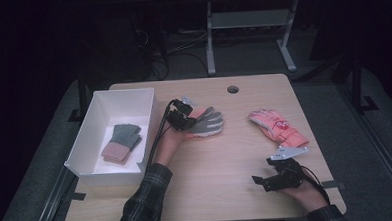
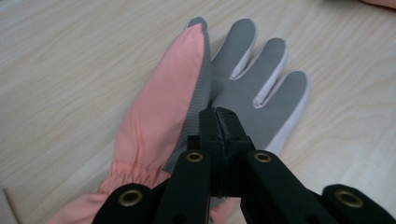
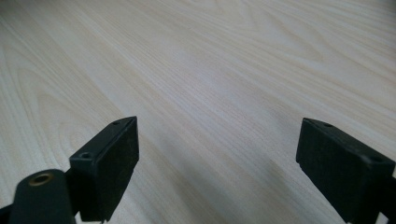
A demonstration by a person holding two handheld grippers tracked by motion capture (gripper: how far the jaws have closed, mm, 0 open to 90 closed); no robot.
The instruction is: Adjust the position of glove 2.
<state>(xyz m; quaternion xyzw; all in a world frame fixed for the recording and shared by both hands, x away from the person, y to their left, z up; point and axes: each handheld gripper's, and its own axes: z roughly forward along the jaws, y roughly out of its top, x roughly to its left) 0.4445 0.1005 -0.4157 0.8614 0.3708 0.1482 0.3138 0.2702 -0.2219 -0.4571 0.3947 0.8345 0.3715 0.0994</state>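
gloves: 3, 1 grey-pink [image 1: 207, 122] tabletop centre, 1 pink [image 1: 277, 127] right, 1 knit [image 1: 123, 142] in white box [image 1: 96, 112] | left tongs [image 2: 218, 122] clamped on grey-pink glove | right tongs [image 3: 218, 154] apart, near-right

Room dim, light falling mostly on pale wood-grain bench [image 1: 212, 190] with round cable hole [image 1: 232, 89] near far edge. Grey floor [image 1: 328, 99] around it. Behind: white metal frame legs [image 1: 210, 45], dark cables [image 1: 157, 62] on floor, black background.

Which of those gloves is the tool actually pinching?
The pink and grey glove mid-table: the left gripper is shut on it. The patterned pink glove lies free; another glove is boxed.
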